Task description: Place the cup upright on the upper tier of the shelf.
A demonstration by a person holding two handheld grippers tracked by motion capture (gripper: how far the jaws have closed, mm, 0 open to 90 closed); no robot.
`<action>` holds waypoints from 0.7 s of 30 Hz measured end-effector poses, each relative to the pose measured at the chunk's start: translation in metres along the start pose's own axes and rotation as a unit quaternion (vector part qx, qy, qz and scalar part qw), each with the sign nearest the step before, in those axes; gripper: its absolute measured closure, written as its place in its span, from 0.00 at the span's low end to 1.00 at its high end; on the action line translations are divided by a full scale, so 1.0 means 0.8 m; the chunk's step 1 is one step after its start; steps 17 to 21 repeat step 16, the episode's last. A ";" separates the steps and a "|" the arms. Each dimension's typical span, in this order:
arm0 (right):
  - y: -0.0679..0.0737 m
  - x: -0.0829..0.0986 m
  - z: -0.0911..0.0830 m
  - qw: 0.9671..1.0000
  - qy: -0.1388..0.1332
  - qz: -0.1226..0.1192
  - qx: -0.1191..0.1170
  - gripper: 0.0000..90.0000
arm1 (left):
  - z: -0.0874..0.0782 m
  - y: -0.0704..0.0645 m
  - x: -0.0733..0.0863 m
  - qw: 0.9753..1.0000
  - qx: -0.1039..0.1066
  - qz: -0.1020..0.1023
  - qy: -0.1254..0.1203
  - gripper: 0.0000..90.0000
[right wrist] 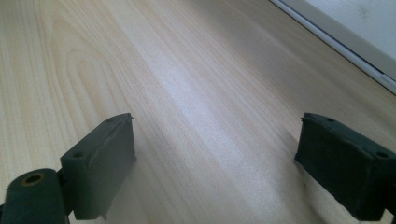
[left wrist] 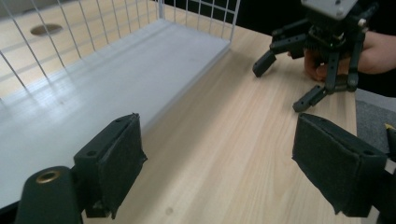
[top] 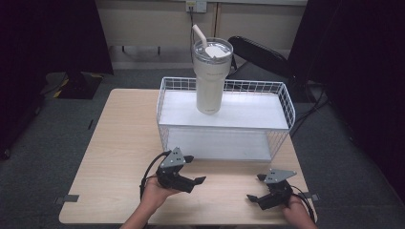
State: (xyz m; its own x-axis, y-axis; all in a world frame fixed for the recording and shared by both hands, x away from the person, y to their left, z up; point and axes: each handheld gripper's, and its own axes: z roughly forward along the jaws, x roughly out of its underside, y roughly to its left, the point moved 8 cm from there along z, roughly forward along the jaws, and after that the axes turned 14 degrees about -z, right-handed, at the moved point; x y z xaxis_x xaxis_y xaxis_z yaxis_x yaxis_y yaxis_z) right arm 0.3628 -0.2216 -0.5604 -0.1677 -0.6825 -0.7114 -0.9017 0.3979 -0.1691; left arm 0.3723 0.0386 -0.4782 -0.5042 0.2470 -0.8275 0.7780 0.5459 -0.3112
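Note:
A cream tumbler (top: 210, 76) with a lid and straw stands upright on the top shelf of a white wire rack (top: 224, 121) at the back of the wooden table (top: 119, 143). My left gripper (top: 195, 169) rests low over the table in front of the rack, open with nothing between its jaws; in the left gripper view the left gripper (left wrist: 217, 163) points past the rack's lower shelf (left wrist: 116, 70). My right gripper (top: 255, 187) sits near the front right corner, open and empty. The right gripper (left wrist: 280, 86) and its hand appear across the table in the left gripper view.
The right gripper view has bare wood under the right gripper (right wrist: 215, 163) and the rack's base edge (right wrist: 355, 37) at upper right. A black chair (top: 262, 52) stands behind the table. Grey carpet surrounds it, with dark curtains on both sides.

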 end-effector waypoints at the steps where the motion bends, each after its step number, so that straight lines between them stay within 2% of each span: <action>1: 0.000 0.000 0.000 1.000 0.000 0.000 0.000 0.12 | 0.002 0.001 0.005 1.000 0.000 0.000 0.005 0.18; 7: 0.000 0.000 0.000 1.000 0.000 0.000 0.000 0.12 | 0.011 0.006 0.035 0.999 -0.008 -0.004 0.033 0.18; 8: 0.000 0.000 0.000 1.000 0.000 0.000 0.000 0.12 | 0.012 0.007 0.038 0.999 -0.012 0.002 0.039 0.18; 12: 0.000 0.000 0.000 1.000 0.000 0.000 0.000 0.12 | 0.015 0.006 0.045 0.999 -0.014 0.005 0.047 0.18; 21: 0.000 0.000 0.000 1.000 0.000 0.000 0.000 0.12 | 0.018 0.006 0.048 0.999 -0.014 0.001 0.047 0.18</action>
